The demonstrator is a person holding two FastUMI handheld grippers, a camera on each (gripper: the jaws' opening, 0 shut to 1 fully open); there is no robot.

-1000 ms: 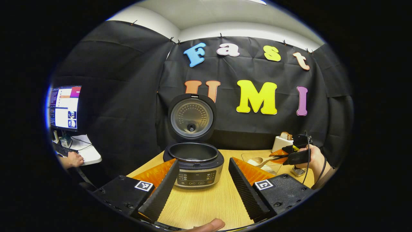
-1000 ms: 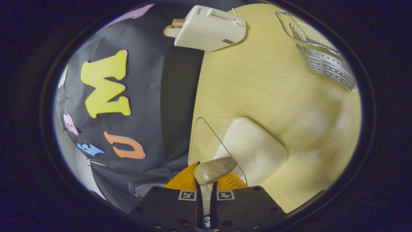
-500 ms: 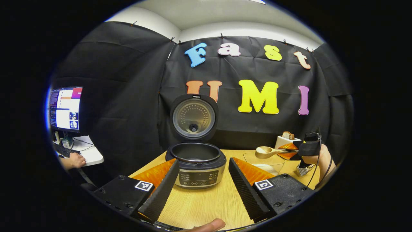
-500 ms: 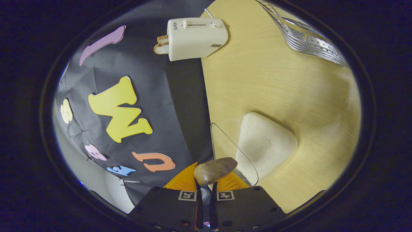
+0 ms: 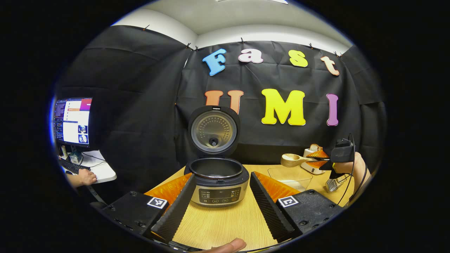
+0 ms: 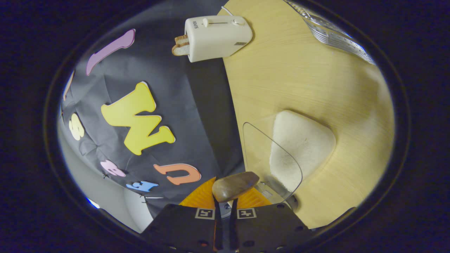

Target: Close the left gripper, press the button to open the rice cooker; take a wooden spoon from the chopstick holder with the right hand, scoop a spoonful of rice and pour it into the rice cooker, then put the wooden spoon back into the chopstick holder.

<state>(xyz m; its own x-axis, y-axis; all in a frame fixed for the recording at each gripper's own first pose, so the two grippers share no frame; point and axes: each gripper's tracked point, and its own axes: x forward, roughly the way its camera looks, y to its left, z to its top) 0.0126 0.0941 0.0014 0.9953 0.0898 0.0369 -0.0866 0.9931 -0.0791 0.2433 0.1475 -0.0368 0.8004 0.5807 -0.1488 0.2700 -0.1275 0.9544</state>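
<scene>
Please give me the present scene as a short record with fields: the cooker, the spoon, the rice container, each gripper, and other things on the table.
cooker: black and silver rice cooker, lid up, inner pot open
spoon: wooden spoon, held level above the container
container: clear plastic container with white rice
right gripper: shut on the spoon handle
left gripper: open, facing the cooker's front
others: cream toaster with bread, metal wire rack
surface: light wooden table

Non-task stuff: white toaster (image 6: 218, 37) with bread slices (image 6: 180, 45) sticking out, top centre of right gripper view, sitting on the wood-grain desk (image 6: 299, 80). In left gripper view the toaster (image 5: 311, 161) is mid-right, small. Monitor (image 5: 73, 121) far left, lit, keyboard (image 5: 72, 167) on a white side table (image 5: 100, 170) below it.
</scene>
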